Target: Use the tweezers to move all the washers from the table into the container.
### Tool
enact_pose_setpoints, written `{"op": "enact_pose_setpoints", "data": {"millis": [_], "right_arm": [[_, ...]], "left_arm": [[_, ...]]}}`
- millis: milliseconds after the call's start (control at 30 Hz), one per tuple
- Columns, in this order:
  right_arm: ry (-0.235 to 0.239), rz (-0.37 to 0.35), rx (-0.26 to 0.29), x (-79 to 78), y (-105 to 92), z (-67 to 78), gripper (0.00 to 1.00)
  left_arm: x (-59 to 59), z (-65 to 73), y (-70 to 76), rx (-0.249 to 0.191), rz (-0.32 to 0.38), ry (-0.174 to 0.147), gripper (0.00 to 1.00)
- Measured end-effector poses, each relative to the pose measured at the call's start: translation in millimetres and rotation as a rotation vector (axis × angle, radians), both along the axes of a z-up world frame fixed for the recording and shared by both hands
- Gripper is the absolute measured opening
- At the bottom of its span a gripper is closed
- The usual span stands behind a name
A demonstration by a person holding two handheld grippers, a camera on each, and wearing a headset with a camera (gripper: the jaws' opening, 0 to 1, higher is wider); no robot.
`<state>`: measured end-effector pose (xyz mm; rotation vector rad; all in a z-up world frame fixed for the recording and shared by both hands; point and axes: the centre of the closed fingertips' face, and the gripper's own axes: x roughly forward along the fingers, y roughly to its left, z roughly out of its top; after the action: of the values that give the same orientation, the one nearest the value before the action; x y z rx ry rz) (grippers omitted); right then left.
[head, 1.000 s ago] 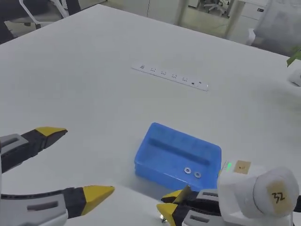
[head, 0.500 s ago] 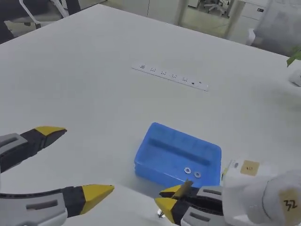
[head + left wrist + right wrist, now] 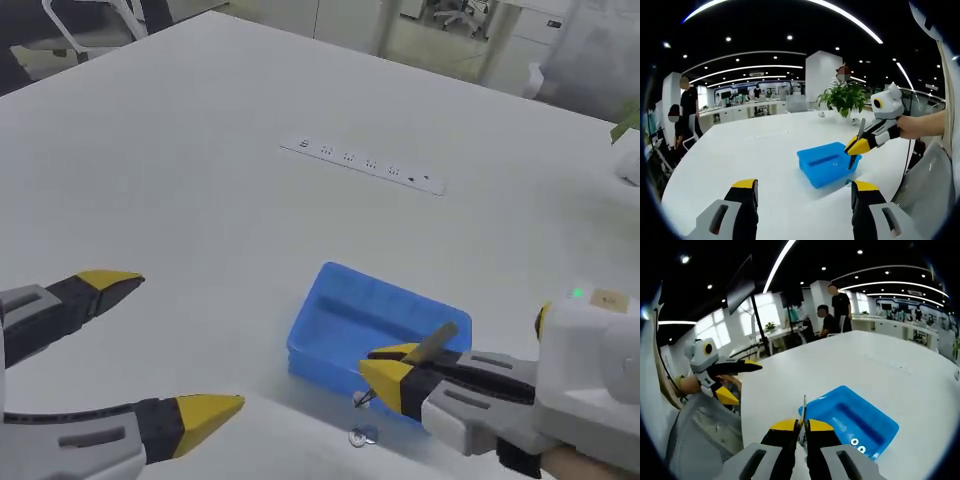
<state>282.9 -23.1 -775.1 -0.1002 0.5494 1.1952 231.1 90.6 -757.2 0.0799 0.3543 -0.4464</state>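
Blue container (image 3: 345,310) set on table (image 3: 200,150); tweezers (image 3: 432,345) clamped in closed right gripper (image 3: 385,372), tips just beside washer (image 3: 362,437); left gripper (image 3: 175,345) held wide apart, empty.

Your left gripper (image 3: 190,342) is a two-jaw tool with long jaws of matte black. Each jaw ends in a wedge-shaped yellow tip and sits on a pale grey moulded shank with an oblong slot near its base. Your right gripper (image 3: 378,368) has the same build: pointed yellow tips, black mid-sections with a thin grey seam, and light grey shanks behind.
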Motion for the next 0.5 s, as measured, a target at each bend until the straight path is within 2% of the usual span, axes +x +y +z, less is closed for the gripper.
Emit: {"op": "enact_pose_setpoints", "data": {"millis": [300, 500], "right_arm": [[0.016, -0.057, 0.033, 25.1, -5.6, 9.2, 0.03], [0.022, -0.071, 0.033, 39.2, -3.5, 7.3, 0.03]], "left_arm": [[0.3, 0.8, 0.8, -0.003, 0.003, -0.003, 0.77], [0.1, 0.1, 0.3, 0.001, 0.000, 0.001, 0.77]]}}
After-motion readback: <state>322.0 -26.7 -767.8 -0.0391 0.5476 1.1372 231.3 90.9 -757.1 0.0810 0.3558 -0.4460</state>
